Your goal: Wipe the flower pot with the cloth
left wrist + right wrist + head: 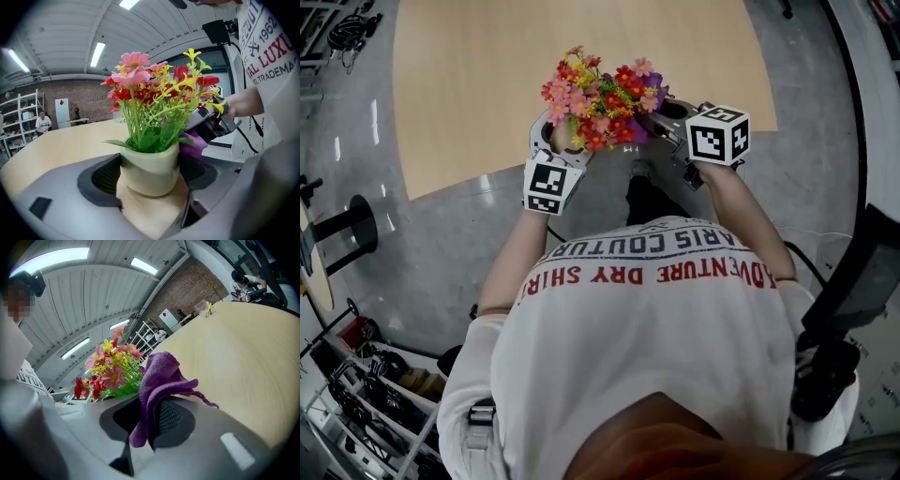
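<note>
A cream flower pot (150, 169) full of red, pink and yellow artificial flowers (600, 101) is held up off the wooden table (581, 47). My left gripper (149, 180) is shut on it, one pad against each side of the pot. In the head view the left gripper (555, 141) sits under the bouquet's left side. My right gripper (149, 420) is shut on a bunched purple cloth (159, 380). The cloth (194, 143) hangs close against the pot's right side, where the right gripper (673, 120) comes in. From above, the blooms hide the pot.
The table's near edge lies just beyond my hands, over grey floor (441, 234). A shelf rack (366, 394) with clutter stands at lower left, black equipment (853, 291) at right. Two people (43, 123) (243, 282) sit far off.
</note>
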Available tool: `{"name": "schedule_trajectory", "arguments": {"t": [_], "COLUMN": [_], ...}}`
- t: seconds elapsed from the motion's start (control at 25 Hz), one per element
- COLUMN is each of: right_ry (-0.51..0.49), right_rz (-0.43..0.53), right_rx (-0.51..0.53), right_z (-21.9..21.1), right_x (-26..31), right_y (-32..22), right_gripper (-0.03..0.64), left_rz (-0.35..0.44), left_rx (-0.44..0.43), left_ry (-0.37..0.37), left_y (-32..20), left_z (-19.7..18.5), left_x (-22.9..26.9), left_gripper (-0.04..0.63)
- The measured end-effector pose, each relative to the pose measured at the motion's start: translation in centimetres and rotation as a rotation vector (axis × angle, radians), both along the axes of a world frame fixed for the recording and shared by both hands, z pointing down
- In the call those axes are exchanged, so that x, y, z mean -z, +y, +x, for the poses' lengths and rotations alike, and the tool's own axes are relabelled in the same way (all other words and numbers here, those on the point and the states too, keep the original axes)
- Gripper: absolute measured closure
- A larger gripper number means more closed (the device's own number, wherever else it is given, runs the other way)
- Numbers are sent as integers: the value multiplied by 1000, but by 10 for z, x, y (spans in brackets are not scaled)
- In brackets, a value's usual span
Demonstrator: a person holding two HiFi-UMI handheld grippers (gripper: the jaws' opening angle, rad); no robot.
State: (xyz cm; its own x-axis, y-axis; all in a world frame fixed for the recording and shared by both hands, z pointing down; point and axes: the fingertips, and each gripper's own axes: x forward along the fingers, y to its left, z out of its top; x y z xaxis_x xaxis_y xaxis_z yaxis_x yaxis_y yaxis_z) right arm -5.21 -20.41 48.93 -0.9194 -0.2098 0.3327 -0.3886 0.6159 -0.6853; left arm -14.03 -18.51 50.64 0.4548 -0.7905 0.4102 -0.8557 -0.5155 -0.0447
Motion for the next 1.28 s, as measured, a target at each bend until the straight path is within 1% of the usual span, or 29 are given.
{"name": "schedule_trajectory", "arguments": {"t": [0.12, 0.2, 0.28, 0.4, 0.48, 0.6, 0.68, 0.76, 0.84, 0.92, 1.04, 1.08, 1.12, 1.2, 1.28], "right_ry": [16, 45, 125, 246, 287, 321, 319, 291, 253, 227, 209, 204, 200, 190, 177], "right_rz": [-4, -25, -42, -14, -11, -28, -39, -49, -44, -29, -17, -19, -22, -25, -27], "right_rx": [-1, 5, 22, 52, 61, 65, 58, 37, 5, -23, -64, -78, -90, -113, -134], "right_z": [-1, 0, 2, 3, 1, 0, 2, 5, 8, 14, 24, 27, 29, 34, 40], "right_x": [-1, -7, -20, -33, -38, -47, -49, -44, -35, -30, -30, -30, -30, -30, -32], "right_y": [8, 9, 9, 9, 2, -5, -6, -4, -1, -1, -6, -7, -8, -8, -7], "right_gripper": [575, 575, 575, 575, 575, 575, 575, 575, 575, 575, 575, 575, 575, 575, 575], "left_rz": [-1, -1, 0, 3, 2, -3, -8, -11, -21, -27, -15, -13, -12, -8, -15], "left_rx": [-4, -6, -6, -9, -12, -24, -46, -62, -48, 1, 92, 121, 149, 196, 229], "left_ry": [1, 3, 7, 9, 7, 2, -5, -8, -8, -1, -13, -6, 15, 75, 104], "left_y": [10, 13, 15, 14, 8, 0, -2, -2, -1, -2, -5, -6, -8, -12, -16], "left_z": [2, 3, 3, 3, 1, -1, 0, 0, -2, -6, -15, -17, -18, -14, -4], "left_x": [4, 5, 6, 6, 4, -1, -3, -1, 1, 1, 2, 2, 4, 11, 12], "left_gripper": [198, 198, 198, 198, 198, 198, 198, 196, 197, 196, 196, 195, 178, 121, 86]}}
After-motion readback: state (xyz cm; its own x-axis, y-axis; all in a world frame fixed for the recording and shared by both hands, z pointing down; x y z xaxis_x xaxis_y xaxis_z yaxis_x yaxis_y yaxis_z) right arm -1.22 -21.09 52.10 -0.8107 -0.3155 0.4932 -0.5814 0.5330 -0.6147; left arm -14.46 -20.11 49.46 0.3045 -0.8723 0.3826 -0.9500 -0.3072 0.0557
